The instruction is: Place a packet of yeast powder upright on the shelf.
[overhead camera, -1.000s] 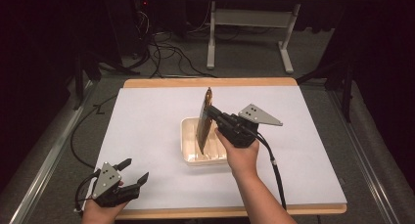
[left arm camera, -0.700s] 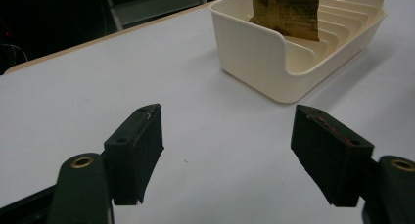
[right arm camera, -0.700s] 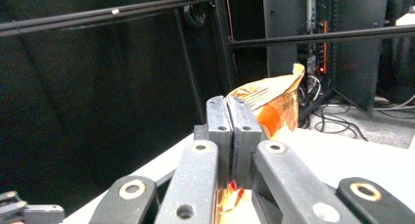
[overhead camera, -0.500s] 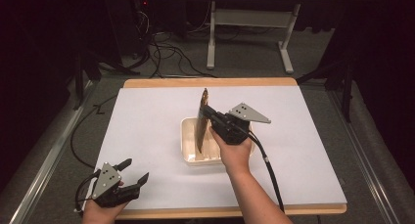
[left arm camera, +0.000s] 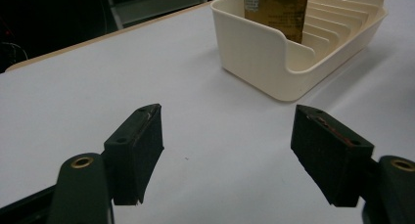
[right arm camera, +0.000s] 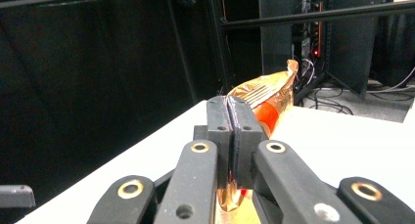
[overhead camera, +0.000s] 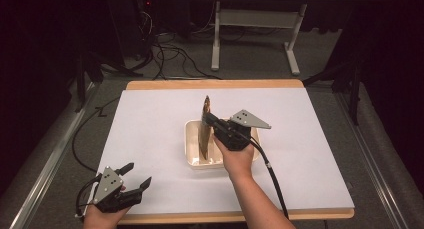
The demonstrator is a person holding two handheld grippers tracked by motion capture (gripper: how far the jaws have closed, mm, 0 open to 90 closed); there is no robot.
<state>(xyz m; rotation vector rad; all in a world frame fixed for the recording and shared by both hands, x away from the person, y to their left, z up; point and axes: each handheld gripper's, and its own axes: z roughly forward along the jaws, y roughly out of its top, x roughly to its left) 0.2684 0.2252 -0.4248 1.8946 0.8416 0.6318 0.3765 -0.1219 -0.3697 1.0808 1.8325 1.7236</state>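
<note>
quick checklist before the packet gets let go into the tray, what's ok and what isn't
1. Right gripper shut on the packet: ok.
2. Packet upright, lower end inside the tray: ok.
3. Packet seated in one of the tray's slots: cannot tell, its base is hidden.
4. Left gripper open, away from the tray: ok.
5. Tray flat on the table: ok.
6. Packet will stand once released: cannot tell.

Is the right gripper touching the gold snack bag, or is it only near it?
Touching. In the right gripper view, the right gripper has its jaws pressed together on the gold snack bag, whose foil shows beyond them and below them.
</note>
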